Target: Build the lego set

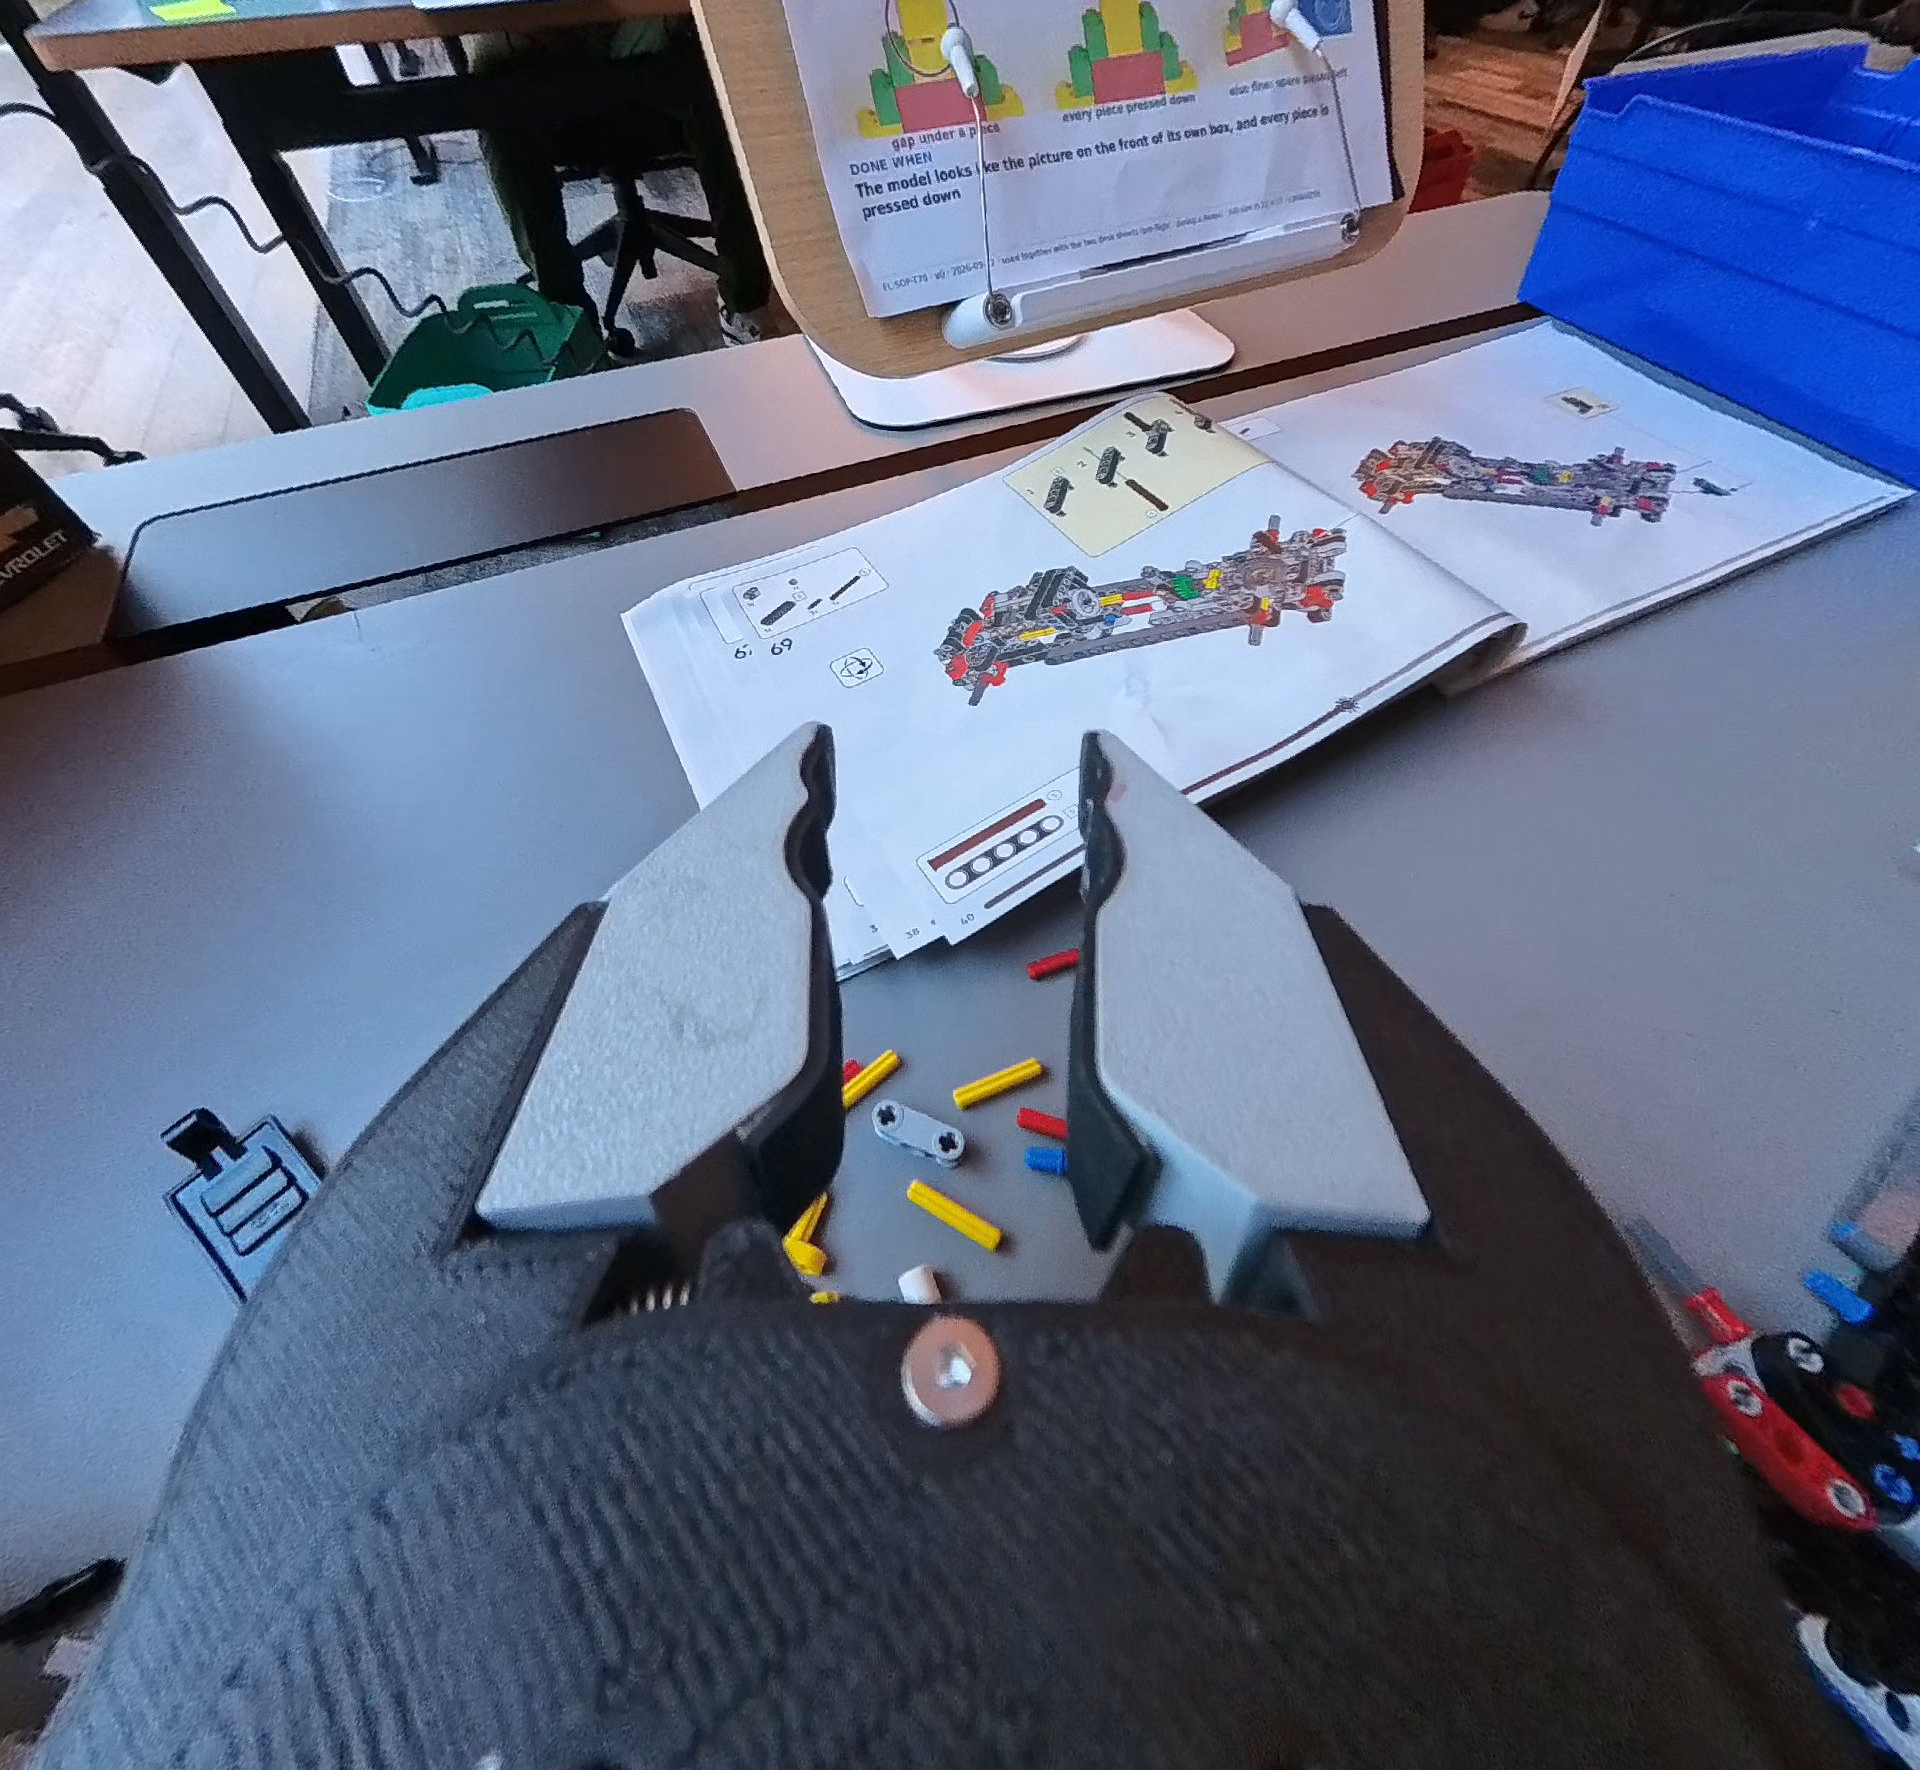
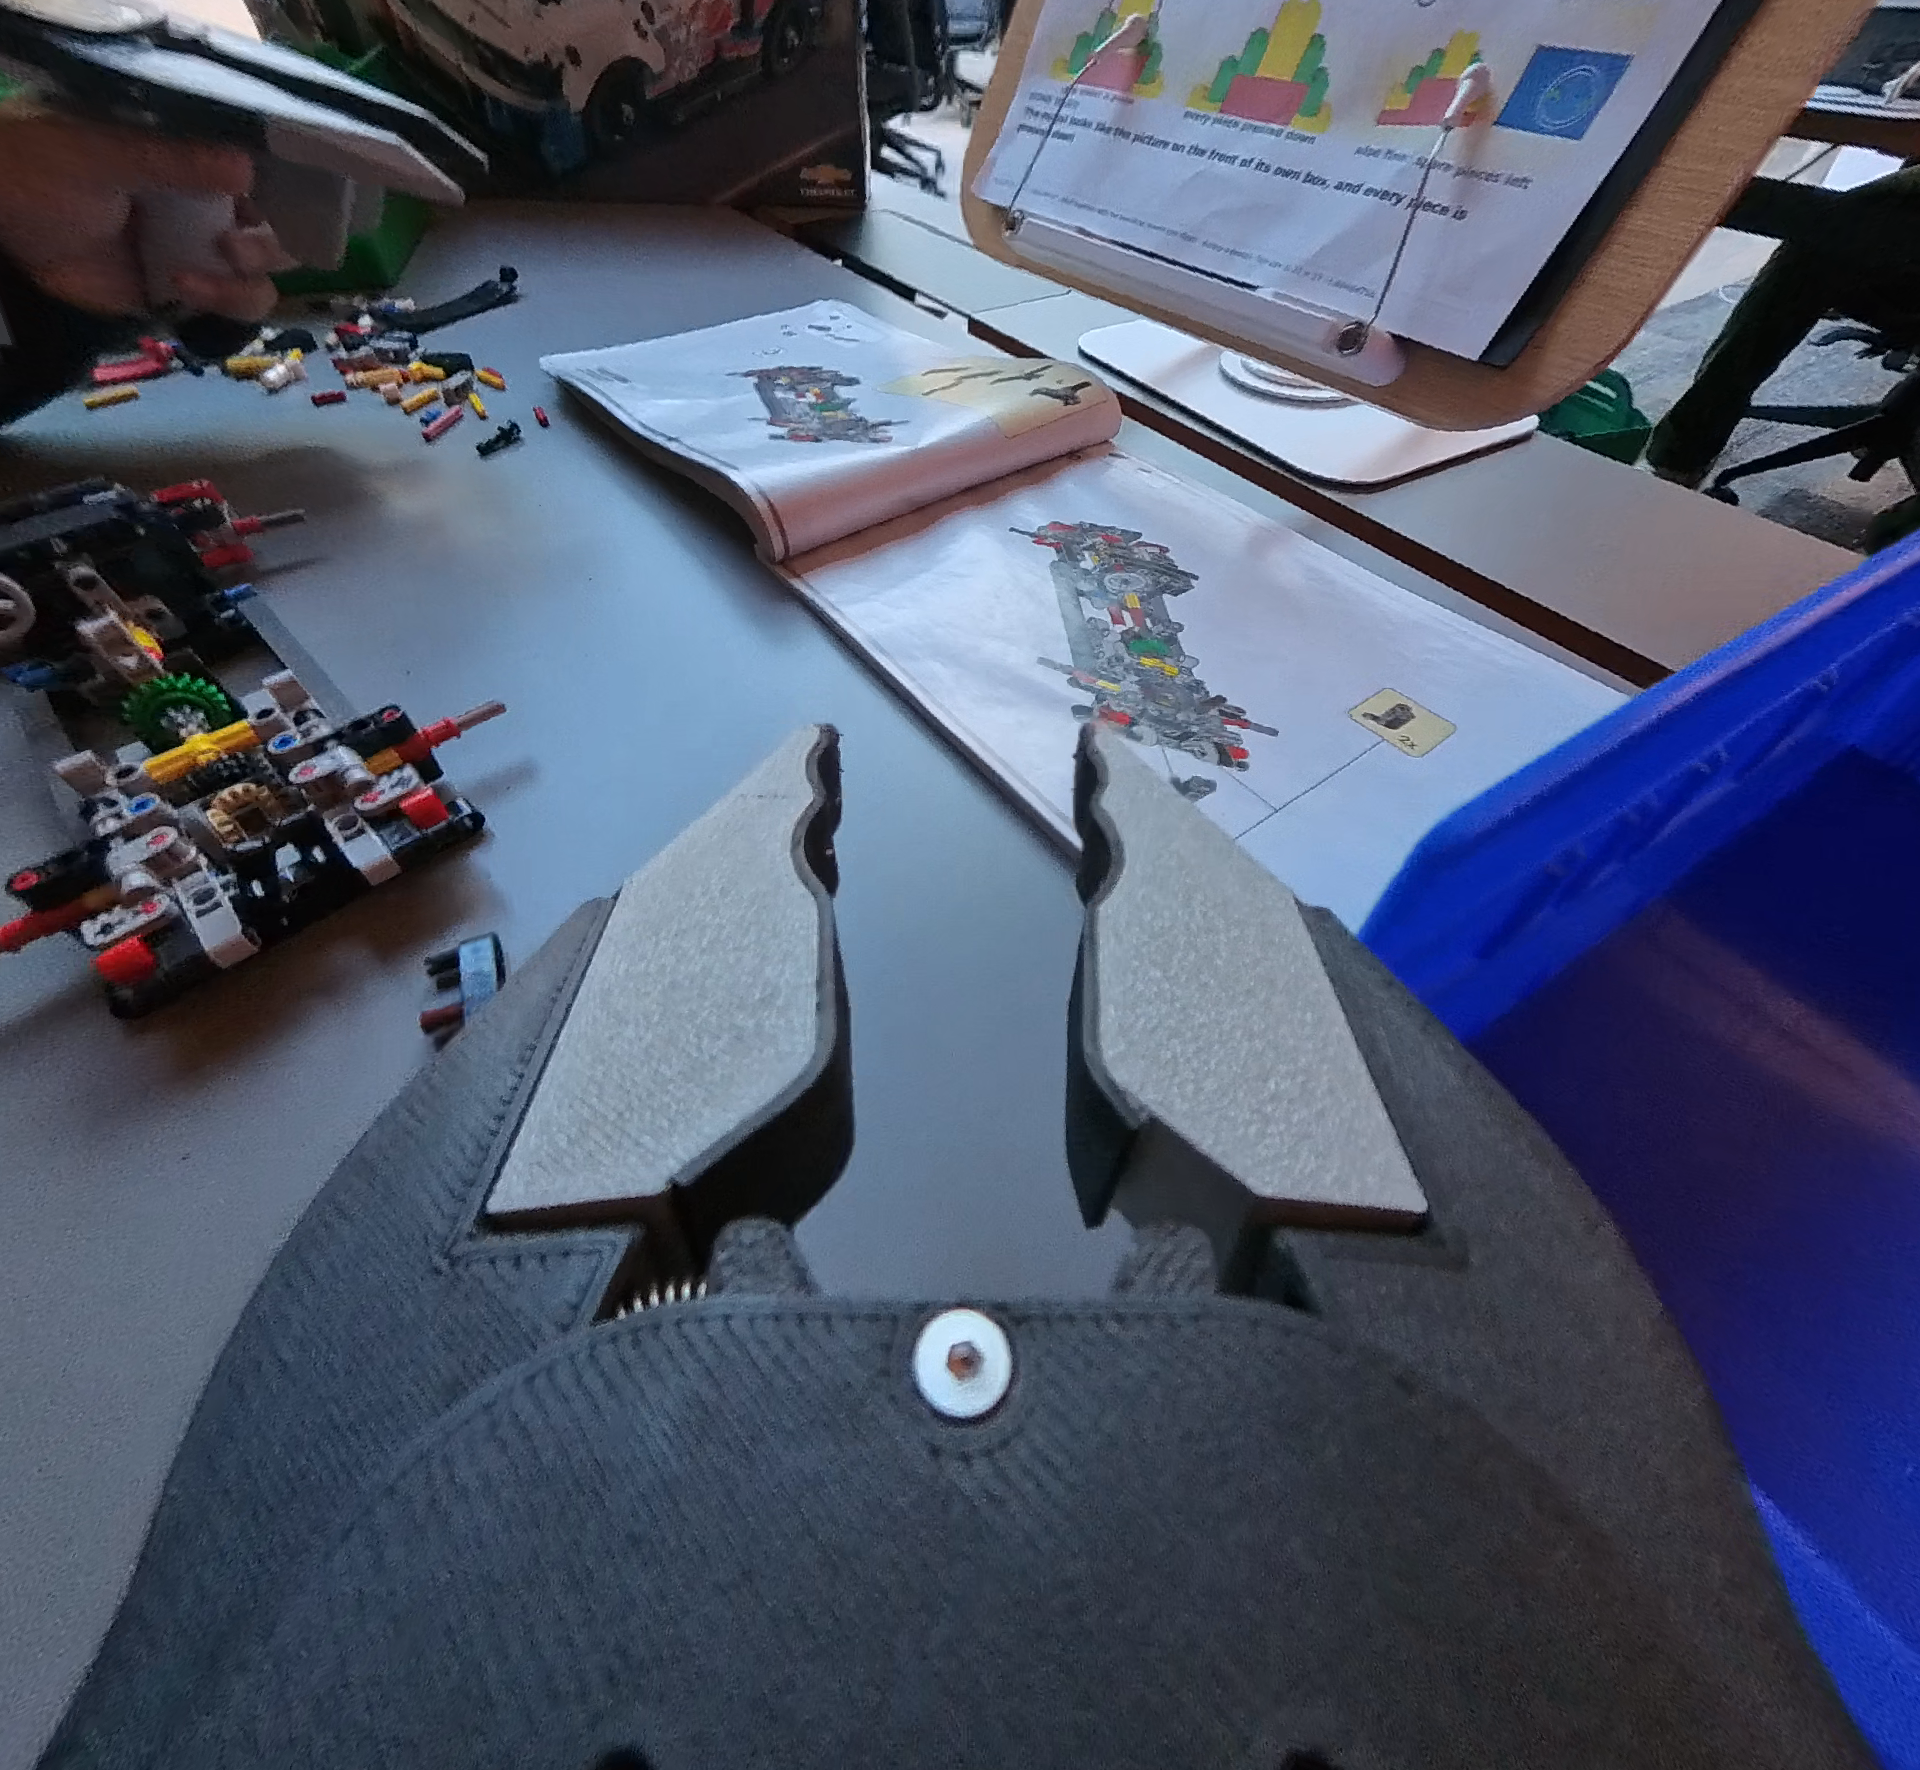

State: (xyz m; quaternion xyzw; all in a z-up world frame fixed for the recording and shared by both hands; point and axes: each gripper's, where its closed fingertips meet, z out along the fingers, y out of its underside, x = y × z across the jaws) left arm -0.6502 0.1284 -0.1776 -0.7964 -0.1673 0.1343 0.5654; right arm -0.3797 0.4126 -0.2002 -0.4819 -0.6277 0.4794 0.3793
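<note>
My left gripper [image 1: 956, 785] is open with nothing between its pads. It hovers above the near corner of an open instruction booklet [image 1: 1143, 671] and a scatter of small yellow, red and blue pins and a grey link [image 1: 920, 1130] on the grey table [image 1: 312, 889]. My right gripper [image 2: 956, 785] is open with nothing between its pads. It hovers over bare table beside the booklet's right page [image 2: 1143, 640]. A part-built brick chassis [image 2: 239, 806] lies to its left. The left gripper [image 2: 260, 120], held by a hand, shows blurred at the far left above loose pieces [image 2: 405, 370].
A blue bin [image 2: 1714, 941] stands close on the right; it also shows in the left wrist view [image 1: 1745, 234]. A wooden stand with a printed sheet [image 1: 1060, 79] stands behind the booklet. A product box [image 2: 582, 16] stands at the back left. A dark ribbed piece [image 1: 244, 1201] lies on the left. Left tips to right tips: about 40 centimetres. My left gripper is the nearer one to the grey link [image 1: 920, 1130]: about 10 centimetres, against 40 centimetres. It is also in sight in the right wrist view [image 2: 462, 387].
</note>
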